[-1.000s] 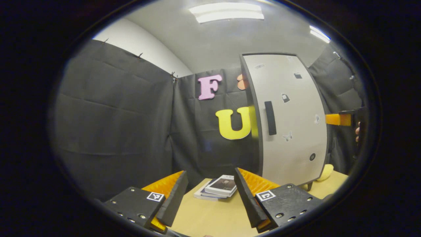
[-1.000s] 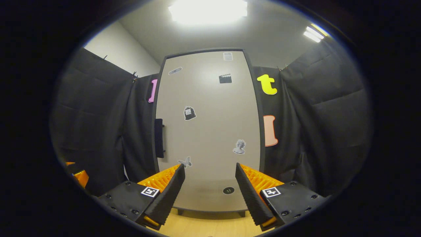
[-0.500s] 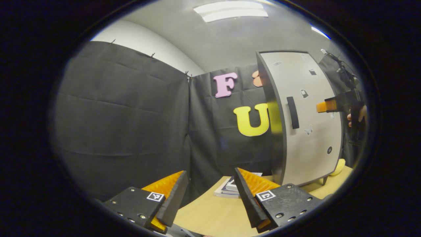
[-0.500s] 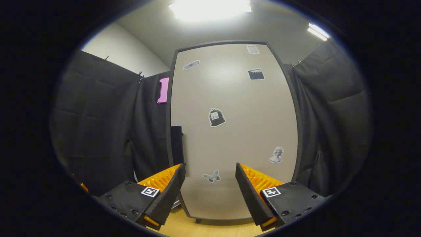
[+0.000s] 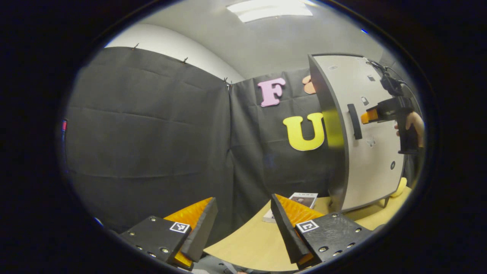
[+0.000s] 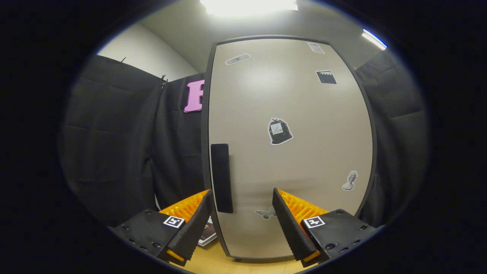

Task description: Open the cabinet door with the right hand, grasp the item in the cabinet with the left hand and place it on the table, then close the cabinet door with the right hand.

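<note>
The cabinet [image 6: 289, 160] stands on the table with its beige door shut; a black vertical handle [image 6: 222, 177] runs along the door's left edge. My right gripper [image 6: 242, 198] is open just in front of the door's lower part, and the handle's lower end lies between its fingers, nearer the left one. In the left gripper view the cabinet [image 5: 374, 152] stands at the far right, and the right gripper [image 5: 368, 116], held by a hand [image 5: 414, 122], points at the handle [image 5: 354, 121]. My left gripper [image 5: 243, 198] is open with nothing in it above the table's near edge. The cabinet's inside is hidden.
A small stack of books [image 5: 301, 198] lies on the wooden table [image 5: 247, 243] left of the cabinet, also at the books [image 6: 207, 234]. A yellow object [image 5: 399, 188] peeks out behind the cabinet's right foot. Black cloth walls close in the back and left.
The right gripper has moved closer to the door and left toward its handle. The left gripper has swung left, so the cabinet sits farther right in its view.
</note>
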